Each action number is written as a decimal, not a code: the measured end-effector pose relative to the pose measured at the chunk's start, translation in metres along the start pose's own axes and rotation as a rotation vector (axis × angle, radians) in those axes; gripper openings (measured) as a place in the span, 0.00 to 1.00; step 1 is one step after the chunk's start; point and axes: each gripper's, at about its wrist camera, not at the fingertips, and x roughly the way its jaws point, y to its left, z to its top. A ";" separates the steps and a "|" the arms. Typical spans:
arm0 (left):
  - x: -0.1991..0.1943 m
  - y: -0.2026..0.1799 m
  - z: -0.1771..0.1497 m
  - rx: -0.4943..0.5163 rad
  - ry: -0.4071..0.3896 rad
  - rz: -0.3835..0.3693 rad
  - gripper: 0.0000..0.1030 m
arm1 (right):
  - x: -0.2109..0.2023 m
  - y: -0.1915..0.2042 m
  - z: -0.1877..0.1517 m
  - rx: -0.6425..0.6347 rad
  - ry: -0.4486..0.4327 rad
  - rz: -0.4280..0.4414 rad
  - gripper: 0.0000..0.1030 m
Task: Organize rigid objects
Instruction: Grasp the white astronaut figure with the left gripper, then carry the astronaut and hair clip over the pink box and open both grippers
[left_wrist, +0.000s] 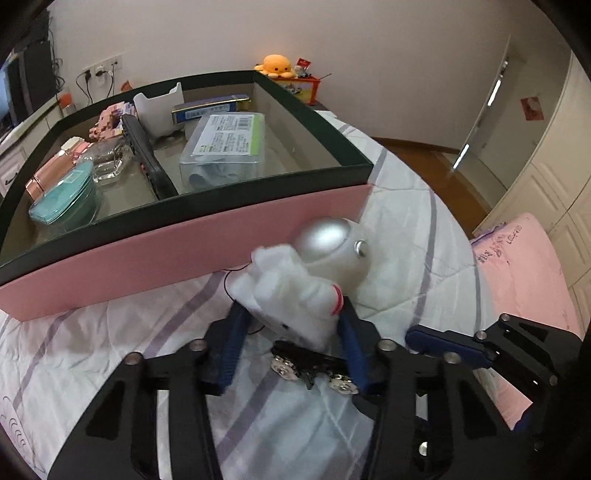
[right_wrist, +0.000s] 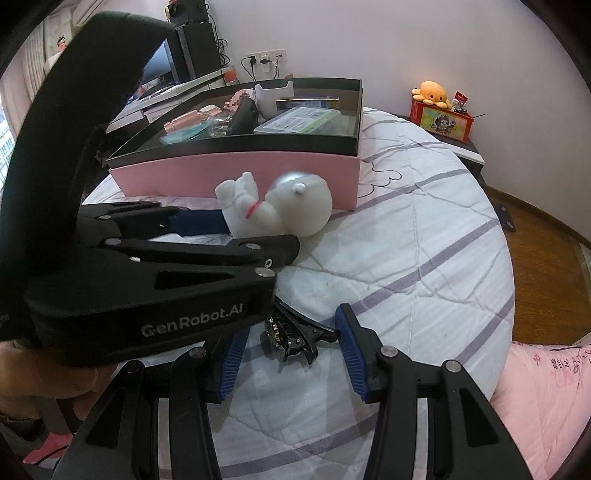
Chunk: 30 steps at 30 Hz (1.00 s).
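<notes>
My left gripper (left_wrist: 291, 317) is shut on a white astronaut figure (left_wrist: 295, 295) with a silver helmet (left_wrist: 325, 240), held just in front of the pink box (left_wrist: 184, 251). In the right wrist view the figure (right_wrist: 266, 210) sits in the left gripper (right_wrist: 236, 229) beside the box's (right_wrist: 236, 173) pink wall. My right gripper (right_wrist: 291, 328) is open, with a small black metal object (right_wrist: 291, 336) lying on the bed between its fingers. That black object (left_wrist: 310, 363) also shows under the figure in the left wrist view, and the right gripper (left_wrist: 443, 339) shows at the lower right.
The box holds several items: a clear plastic case (left_wrist: 225, 147), a teal lid (left_wrist: 66, 195), a glass bottle (left_wrist: 107, 162), a black remote (left_wrist: 147, 155). A pink pillow (left_wrist: 524, 273) lies to the right. An orange plush (right_wrist: 432, 92) sits on a red box by the wall.
</notes>
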 end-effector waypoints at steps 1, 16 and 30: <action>-0.001 0.001 0.000 -0.008 -0.002 -0.009 0.43 | 0.000 0.000 0.000 0.001 0.000 -0.001 0.48; -0.060 0.029 -0.018 -0.100 -0.090 0.001 0.43 | -0.020 0.013 0.004 0.007 -0.033 -0.017 0.48; -0.139 0.090 0.009 -0.151 -0.242 0.091 0.43 | -0.056 0.034 0.089 -0.064 -0.192 -0.014 0.48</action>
